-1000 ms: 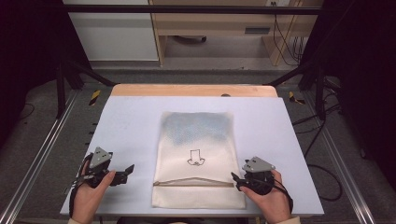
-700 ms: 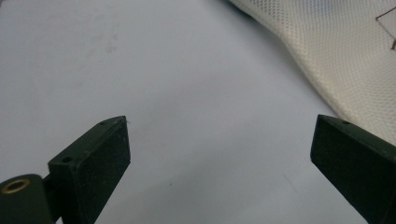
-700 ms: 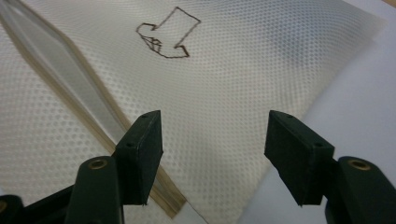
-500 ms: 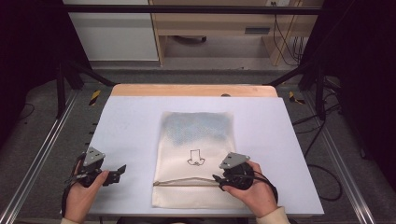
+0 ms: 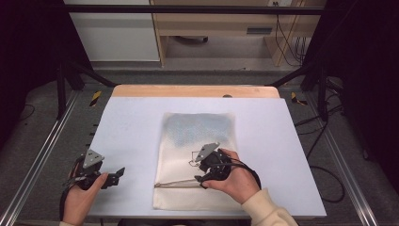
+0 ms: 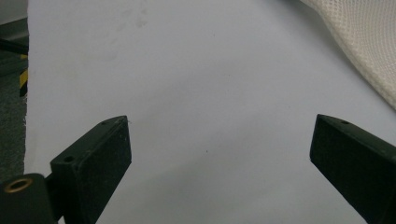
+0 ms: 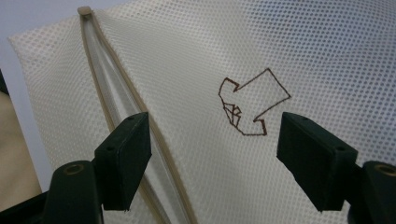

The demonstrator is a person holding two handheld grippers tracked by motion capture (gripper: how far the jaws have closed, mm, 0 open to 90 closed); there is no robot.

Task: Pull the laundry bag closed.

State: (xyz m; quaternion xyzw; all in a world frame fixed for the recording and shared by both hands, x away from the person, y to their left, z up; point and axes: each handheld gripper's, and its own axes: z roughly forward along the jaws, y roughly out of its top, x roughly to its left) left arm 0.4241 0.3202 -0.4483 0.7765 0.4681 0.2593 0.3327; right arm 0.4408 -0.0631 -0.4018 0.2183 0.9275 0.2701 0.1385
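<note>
Right claw [image 5: 203, 172] spread wide above our cream mesh bag [image 5: 197, 141], jaws flanking its brown arrow mark [image 7: 252, 102] and zipper [image 7: 116, 107], bag flat at mid-worktop [image 5: 131, 122], our left claw [image 5: 115, 175] agape over bare surface, near the left edge

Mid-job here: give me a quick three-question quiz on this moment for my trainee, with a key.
1. True or false: the right gripper is shut on the zipper.
2. What lies on the table? A) a folded towel B) a cream mesh bag C) a cardboard box
3. The brown outline stitched on the bag has the shape of an ____.

Key:
1. False. Its jaws stand open above the mesh.
2. B
3. arrow
</note>
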